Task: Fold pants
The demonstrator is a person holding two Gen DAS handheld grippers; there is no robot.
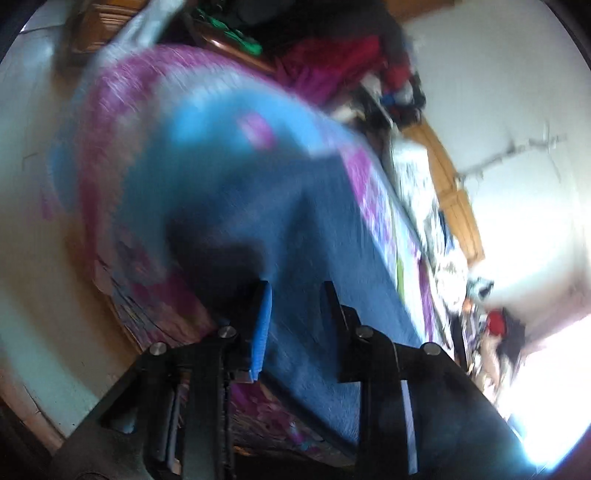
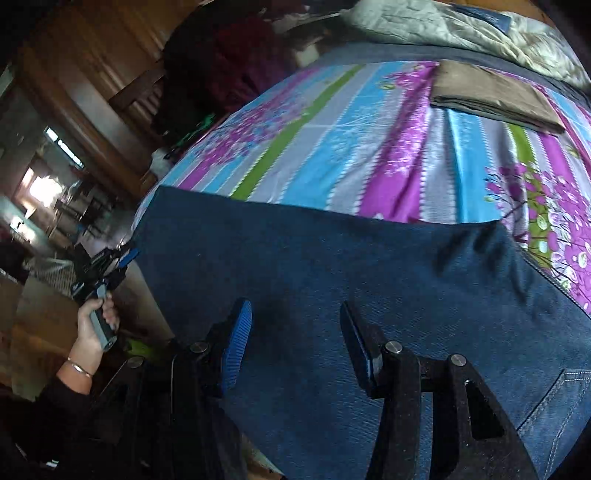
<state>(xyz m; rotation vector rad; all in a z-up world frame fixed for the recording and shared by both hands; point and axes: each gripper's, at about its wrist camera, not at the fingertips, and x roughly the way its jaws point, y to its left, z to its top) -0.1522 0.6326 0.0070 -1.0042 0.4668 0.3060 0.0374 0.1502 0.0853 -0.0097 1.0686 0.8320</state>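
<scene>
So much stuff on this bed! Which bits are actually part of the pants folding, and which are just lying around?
Part of the job:
- blue jeans
- right gripper, open above the denim
- left gripper, open

Just lying about:
- folded brown cloth
- crumpled pale quilt
- floral bedsheet, only the work surface

the floral bedsheet lay open between the jeans and a folded brown cloth; a rumpled quilt blocked the far edge.

Left claw jaws parted, right claw jaws parted, left hand gripping its handle
</scene>
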